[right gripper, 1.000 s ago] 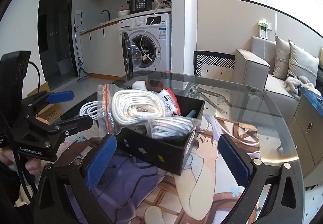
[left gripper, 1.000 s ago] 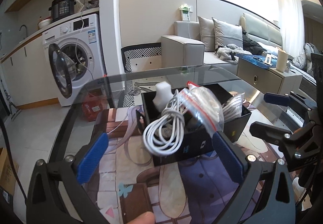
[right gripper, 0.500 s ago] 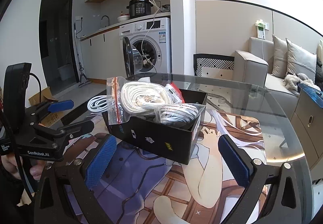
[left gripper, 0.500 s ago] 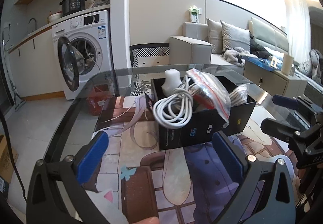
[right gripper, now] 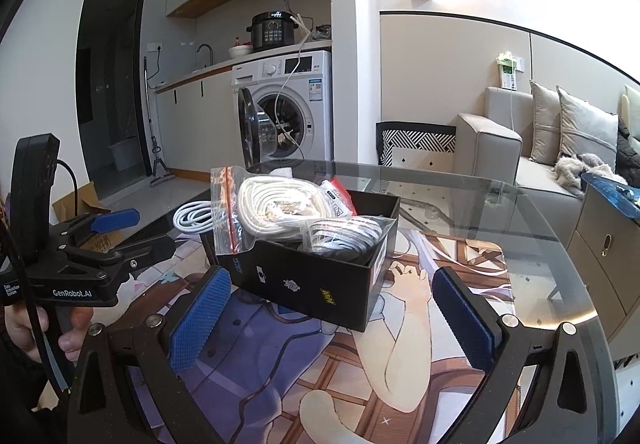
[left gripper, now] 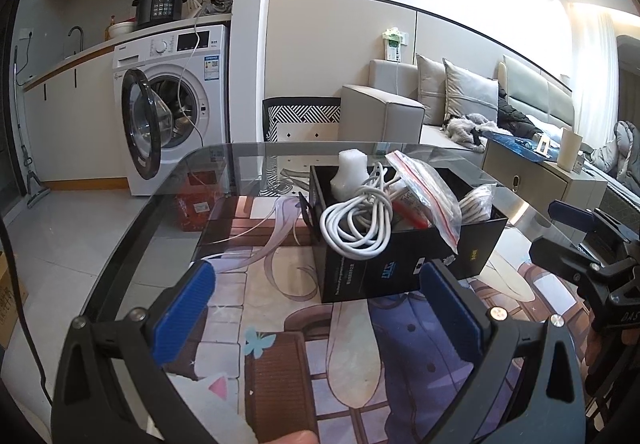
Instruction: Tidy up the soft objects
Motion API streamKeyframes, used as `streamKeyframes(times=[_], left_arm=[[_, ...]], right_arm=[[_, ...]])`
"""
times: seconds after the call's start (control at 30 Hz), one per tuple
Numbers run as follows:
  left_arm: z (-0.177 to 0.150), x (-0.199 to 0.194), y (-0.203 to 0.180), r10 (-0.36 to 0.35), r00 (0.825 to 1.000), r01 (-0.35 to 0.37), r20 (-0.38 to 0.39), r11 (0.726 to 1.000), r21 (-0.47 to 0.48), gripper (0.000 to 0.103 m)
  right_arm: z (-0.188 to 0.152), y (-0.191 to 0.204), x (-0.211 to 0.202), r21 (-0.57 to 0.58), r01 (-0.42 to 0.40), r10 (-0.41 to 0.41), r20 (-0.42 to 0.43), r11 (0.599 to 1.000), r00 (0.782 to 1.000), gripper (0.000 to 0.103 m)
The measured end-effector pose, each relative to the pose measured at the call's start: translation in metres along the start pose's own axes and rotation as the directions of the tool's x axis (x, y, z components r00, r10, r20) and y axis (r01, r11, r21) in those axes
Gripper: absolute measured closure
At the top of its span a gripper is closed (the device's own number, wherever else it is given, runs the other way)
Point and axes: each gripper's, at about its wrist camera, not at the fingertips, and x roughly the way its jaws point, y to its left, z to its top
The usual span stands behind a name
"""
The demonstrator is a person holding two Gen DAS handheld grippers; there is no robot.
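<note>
Black box [left gripper: 404, 264] sat on the glass desk [left gripper: 168, 204], on the printed mat [left gripper: 304, 328], stuffed full. A coiled white cable [left gripper: 356, 222] hung over its near rim, a zip bag of white cord [right gripper: 276, 206] leaned at one corner, and a second bagged cable [right gripper: 340, 234] lay inside. Left gripper [left gripper: 316, 308] hung short of the box — jaws spread wide, nothing held. Right gripper [right gripper: 330, 318] was likewise wide apart and empty, box just beyond its pads [right gripper: 200, 320].
</note>
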Motion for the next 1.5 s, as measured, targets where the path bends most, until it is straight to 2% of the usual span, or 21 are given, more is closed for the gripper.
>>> streamKeyframes(times=[1.5], left_arm=[[0.0002, 0.0013, -0.0021, 0.004, 1.0, -0.004, -0.002, 1.0, 0.004, 0.0]], right_arm=[[0.0003, -0.0005, -0.005, -0.008, -0.002, 0.002, 0.018, 1.0, 1.0, 0.001]])
